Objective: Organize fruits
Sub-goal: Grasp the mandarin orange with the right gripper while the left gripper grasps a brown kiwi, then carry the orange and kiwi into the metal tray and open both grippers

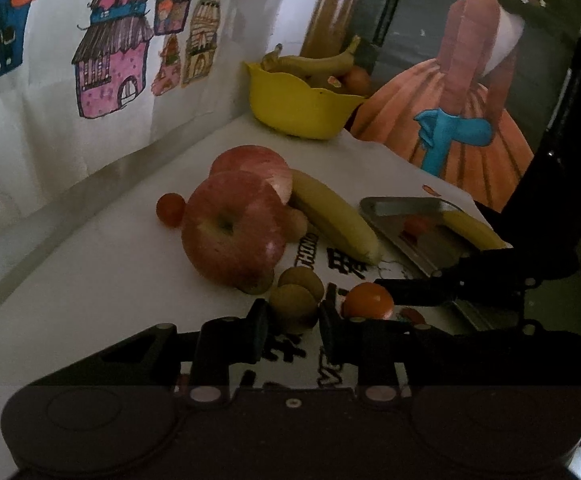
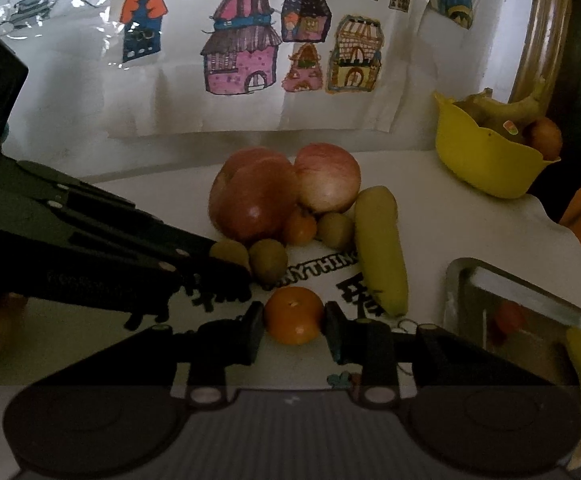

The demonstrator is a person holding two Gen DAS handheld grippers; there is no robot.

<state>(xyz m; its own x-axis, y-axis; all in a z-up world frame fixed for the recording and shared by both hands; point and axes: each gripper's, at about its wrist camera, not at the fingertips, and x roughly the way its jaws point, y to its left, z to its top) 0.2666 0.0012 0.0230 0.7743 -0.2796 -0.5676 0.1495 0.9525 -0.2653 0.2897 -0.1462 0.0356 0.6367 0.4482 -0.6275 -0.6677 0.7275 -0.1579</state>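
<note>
Fruit pile, white counter (image 2: 130, 360), positions given from the loose banana (image 2: 380, 252).
- Left gripper (image 1: 293, 328): jaws closed on a kiwi (image 1: 292, 306), left of the banana's near tip.
- Right gripper (image 2: 293, 330): jaws closed on an orange (image 2: 294, 314), just left of the same tip.
- Two apples (image 2: 258, 200), touching each other: behind-left of the banana.
- Metal tray (image 2: 490, 280): right of it.
- Yellow bowl (image 2: 486, 160) with fruit: far right, behind it.
</note>
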